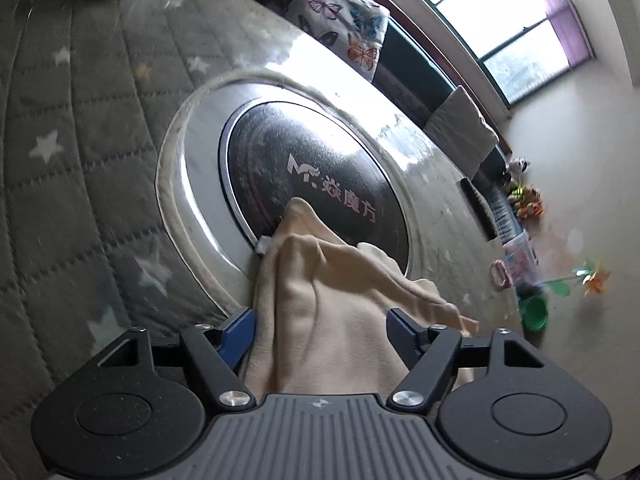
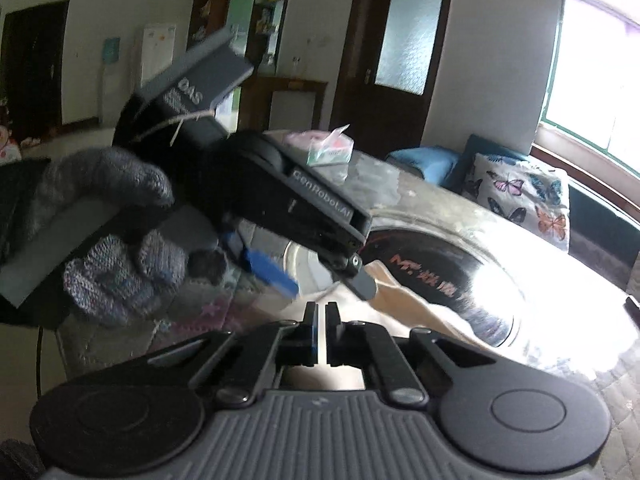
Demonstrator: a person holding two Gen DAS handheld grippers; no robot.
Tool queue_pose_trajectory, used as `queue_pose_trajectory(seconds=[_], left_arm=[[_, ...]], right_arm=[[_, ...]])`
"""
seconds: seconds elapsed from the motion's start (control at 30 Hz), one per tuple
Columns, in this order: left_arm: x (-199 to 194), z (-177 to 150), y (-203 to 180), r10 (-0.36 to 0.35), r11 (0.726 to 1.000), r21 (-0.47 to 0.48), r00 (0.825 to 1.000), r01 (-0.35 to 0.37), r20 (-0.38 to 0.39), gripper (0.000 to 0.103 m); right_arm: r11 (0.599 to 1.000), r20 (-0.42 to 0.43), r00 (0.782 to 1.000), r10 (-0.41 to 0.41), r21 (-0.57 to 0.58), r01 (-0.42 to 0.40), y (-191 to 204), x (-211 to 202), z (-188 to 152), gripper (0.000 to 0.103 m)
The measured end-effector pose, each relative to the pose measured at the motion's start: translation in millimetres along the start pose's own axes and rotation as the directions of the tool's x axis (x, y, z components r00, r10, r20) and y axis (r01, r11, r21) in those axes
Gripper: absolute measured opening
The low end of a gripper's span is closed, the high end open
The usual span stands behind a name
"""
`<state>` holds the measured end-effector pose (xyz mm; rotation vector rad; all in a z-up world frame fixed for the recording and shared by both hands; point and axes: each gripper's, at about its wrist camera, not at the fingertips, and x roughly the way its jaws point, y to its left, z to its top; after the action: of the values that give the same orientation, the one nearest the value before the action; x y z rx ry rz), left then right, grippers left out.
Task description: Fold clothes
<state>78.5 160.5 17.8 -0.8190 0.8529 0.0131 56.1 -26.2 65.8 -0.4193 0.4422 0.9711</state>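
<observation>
both wide left jaws flank the cream cloth (image 1: 320,312).

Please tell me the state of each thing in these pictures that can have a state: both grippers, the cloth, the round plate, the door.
left gripper: open, cloth lying between its fingers
right gripper: shut, nothing visibly held
beige cloth: crumpled, unfolded, partly over the plate
round dark plate: flat on the table
door: closed

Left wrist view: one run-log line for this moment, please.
left gripper: open, beige cloth between fingers | right gripper: shut, empty | cloth on round black disc
</observation>
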Motion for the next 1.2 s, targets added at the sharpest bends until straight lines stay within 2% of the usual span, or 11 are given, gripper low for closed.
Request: queue_pose_trajectory(seconds=[0.13,0.3,0.4,0.57,0.7,0.77,0.93,1.03,1.07,1.17,1.2], left_arm=[[-4,1,-1,0.027,0.999,-0.019,1.000,-0.027,0.013,0.072],[-13,6,3,0.062,0.998,-0.011,0.997,-0.062,0.037,0.073],[-14,6,8,0.061,0.998,-0.018,0.997,-0.060,0.037,0.074],[-16,6,11,0.037,0.999,-0.020,0.999,-0.036,0.039,0.079],[-15,5,12,0.013,0.999,-0.029,1.000,-0.012,0.026,0.080],[-13,4,12,-0.005,0.999,-0.043,1.000,0.006,0.018,0.080],[-4,1,13,-0.083,0.991,-0.104,0.996,0.080,-0.025,0.080],[4,-1,15,-0.156,0.976,-0.163,0.986,0.144,-0.062,0.077],[6,-2,17,-0.177,0.970,-0.184,0.982,0.161,-0.071,0.075],[13,-3,21,-0.196,0.962,-0.210,0.976,0.173,-0.093,0.052],[14,-4,22,-0.207,0.960,-0.213,0.973,0.182,-0.098,0.041]], right_arm=[[1.000,-0.024,1.000,0.012,-0.022,-0.012,0,-1,-4,0.004],[0.997,-0.059,0.998,0.036,-0.072,-0.040,13,14,-11,0.030],[0.995,-0.079,0.996,0.042,-0.093,-0.049,18,26,-13,0.038],[0.987,-0.097,0.995,0.010,-0.158,-0.025,30,40,-17,0.036],[0.988,-0.078,0.997,-0.015,-0.154,0.003,25,46,-14,0.015],[0.992,-0.052,0.999,-0.015,-0.126,0.008,22,39,-10,0.012],[0.998,0.014,1.000,-0.025,-0.053,0.025,8,18,-3,0.009],[0.999,0.041,0.999,-0.026,-0.031,0.027,2,8,-2,0.008],[0.999,0.045,0.999,-0.023,-0.023,0.024,1,4,-3,0.008],[1.000,0.040,0.999,-0.008,-0.019,0.009,-1,2,-5,0.008],[1.000,0.036,0.999,0.000,-0.021,0.000,0,2,-6,0.008]])
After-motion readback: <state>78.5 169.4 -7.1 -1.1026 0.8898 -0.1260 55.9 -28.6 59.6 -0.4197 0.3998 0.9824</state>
